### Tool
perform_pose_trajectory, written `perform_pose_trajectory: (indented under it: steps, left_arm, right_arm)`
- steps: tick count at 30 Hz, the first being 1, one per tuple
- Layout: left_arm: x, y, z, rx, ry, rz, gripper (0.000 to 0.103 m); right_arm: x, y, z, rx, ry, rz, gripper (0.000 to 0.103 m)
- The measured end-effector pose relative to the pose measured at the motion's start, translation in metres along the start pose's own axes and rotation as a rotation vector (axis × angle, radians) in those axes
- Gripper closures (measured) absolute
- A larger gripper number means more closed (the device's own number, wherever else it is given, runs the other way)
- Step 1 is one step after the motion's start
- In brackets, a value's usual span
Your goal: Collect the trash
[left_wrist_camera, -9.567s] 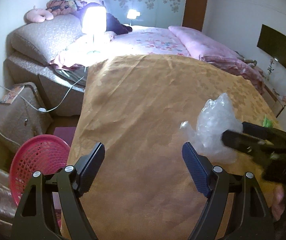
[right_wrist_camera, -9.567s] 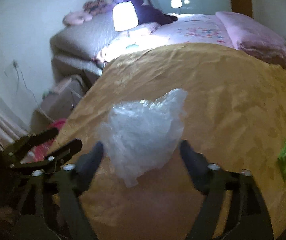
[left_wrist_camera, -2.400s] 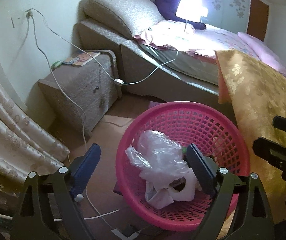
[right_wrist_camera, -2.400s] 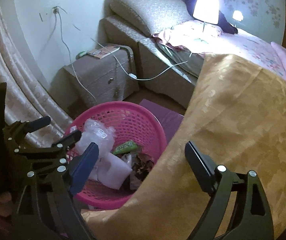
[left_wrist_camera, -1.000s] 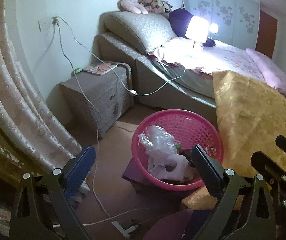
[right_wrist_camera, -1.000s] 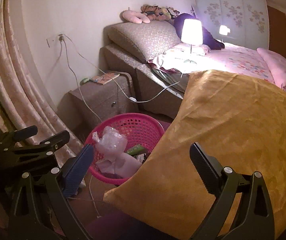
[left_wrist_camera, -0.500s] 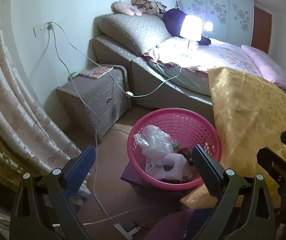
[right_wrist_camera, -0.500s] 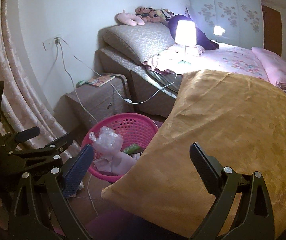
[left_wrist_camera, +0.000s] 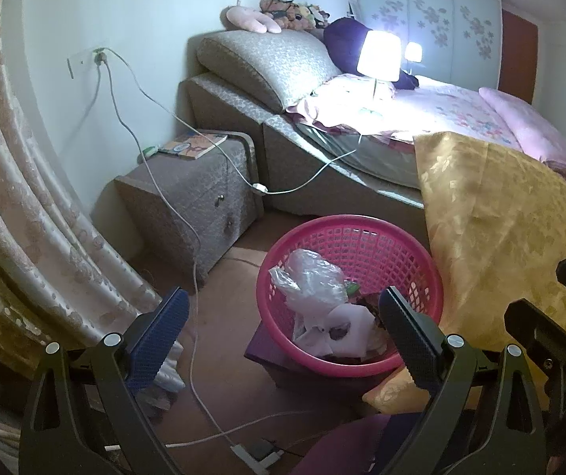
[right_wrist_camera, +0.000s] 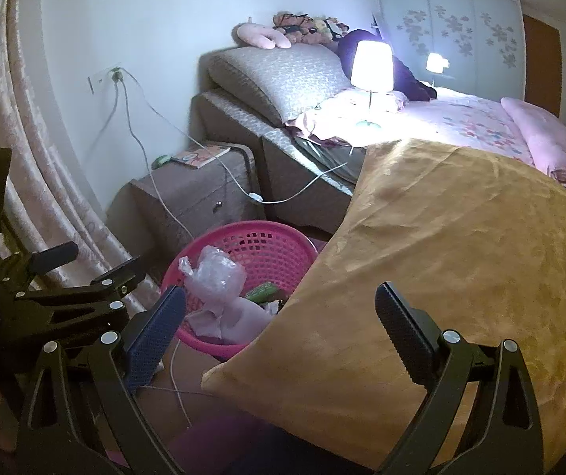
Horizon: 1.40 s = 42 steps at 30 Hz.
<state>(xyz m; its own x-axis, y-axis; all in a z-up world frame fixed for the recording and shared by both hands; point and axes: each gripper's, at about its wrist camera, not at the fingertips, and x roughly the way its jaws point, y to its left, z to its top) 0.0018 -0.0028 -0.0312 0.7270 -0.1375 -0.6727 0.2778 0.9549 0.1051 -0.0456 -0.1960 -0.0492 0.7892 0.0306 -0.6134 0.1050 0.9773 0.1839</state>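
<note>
A pink mesh basket (left_wrist_camera: 366, 233) stands on the floor beside the bed; it also shows in the right wrist view (right_wrist_camera: 271, 245). In it lie a crumpled clear plastic bag (left_wrist_camera: 314, 277), white paper (left_wrist_camera: 346, 328) and a green wrapper (right_wrist_camera: 263, 291). My left gripper (left_wrist_camera: 283, 332) is open and empty, held back from and above the basket. My right gripper (right_wrist_camera: 279, 328) is open and empty over the edge of the gold cloth (right_wrist_camera: 460, 261). The left gripper's arm shows at the left of the right wrist view.
A grey nightstand (left_wrist_camera: 192, 190) with a book stands left of the basket. White cables (left_wrist_camera: 194, 277) run from the wall socket across the floor. A curtain (left_wrist_camera: 17, 213) hangs at the left. A lit lamp (left_wrist_camera: 377, 59) stands on the bed.
The clear bag that my right gripper held over the gold cloth now lies in the basket. Over the last second both grippers have drawn slightly back, still open.
</note>
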Motion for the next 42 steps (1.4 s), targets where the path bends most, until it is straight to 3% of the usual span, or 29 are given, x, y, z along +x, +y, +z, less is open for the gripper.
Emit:
perform_pose_trajectory:
  steps: [42]
  left_arm:
    - [0.0068,0.0013,-0.0018,-0.016,0.033,-0.024,0.01]
  right_arm:
    - [0.0014,0.0041,-0.0008,0.001,0.007,0.001,0.01]
